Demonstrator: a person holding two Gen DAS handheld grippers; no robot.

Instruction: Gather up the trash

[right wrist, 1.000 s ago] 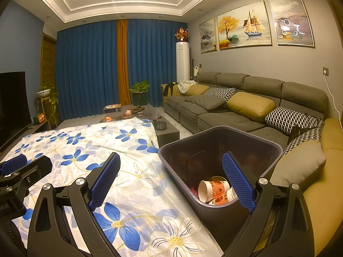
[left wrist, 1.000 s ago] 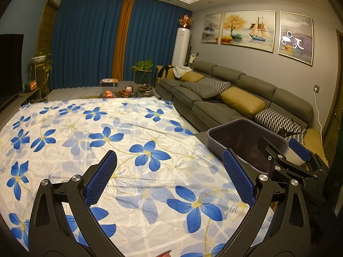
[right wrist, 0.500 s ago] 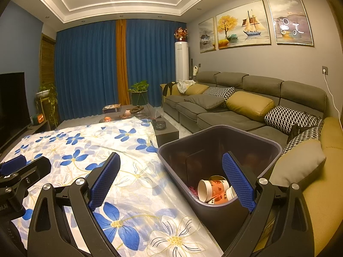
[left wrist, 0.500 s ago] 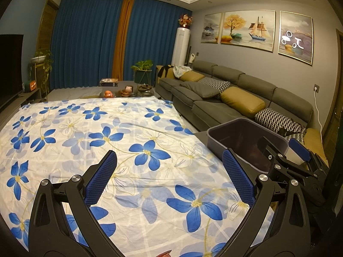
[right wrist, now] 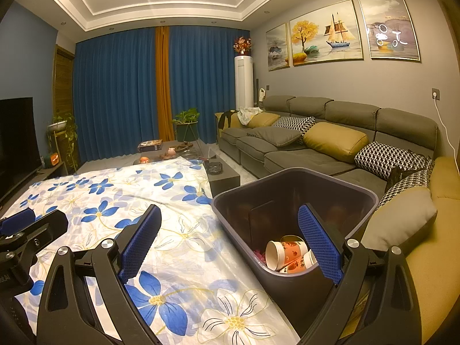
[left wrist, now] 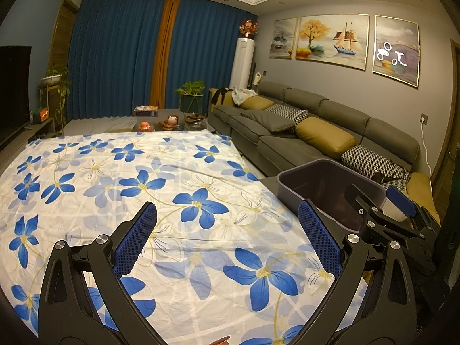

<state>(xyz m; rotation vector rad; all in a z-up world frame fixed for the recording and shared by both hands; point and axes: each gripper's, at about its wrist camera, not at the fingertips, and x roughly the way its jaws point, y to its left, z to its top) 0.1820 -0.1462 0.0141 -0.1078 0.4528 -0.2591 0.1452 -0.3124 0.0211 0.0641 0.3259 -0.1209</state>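
Observation:
A dark grey bin [right wrist: 290, 201] stands off the right edge of the flowered cloth [right wrist: 120, 201]. Two crumpled paper cups [right wrist: 284, 254] and some pink scraps lie in its bottom. My right gripper [right wrist: 230, 243] is open and empty, its right finger over the bin's near rim. My left gripper [left wrist: 227, 237] is open and empty above the cloth [left wrist: 143, 178]. The bin [left wrist: 327, 184] shows at the right in the left wrist view, with the right gripper's body [left wrist: 391, 224] in front of it.
A grey sofa [right wrist: 330, 143] with yellow and patterned cushions runs along the right wall. A low dark table [right wrist: 221, 172] stands beyond the cloth's far right corner. Small ornaments [left wrist: 169, 122] and a potted plant [left wrist: 191, 97] are behind the cloth. A TV [right wrist: 17, 138] is on the left.

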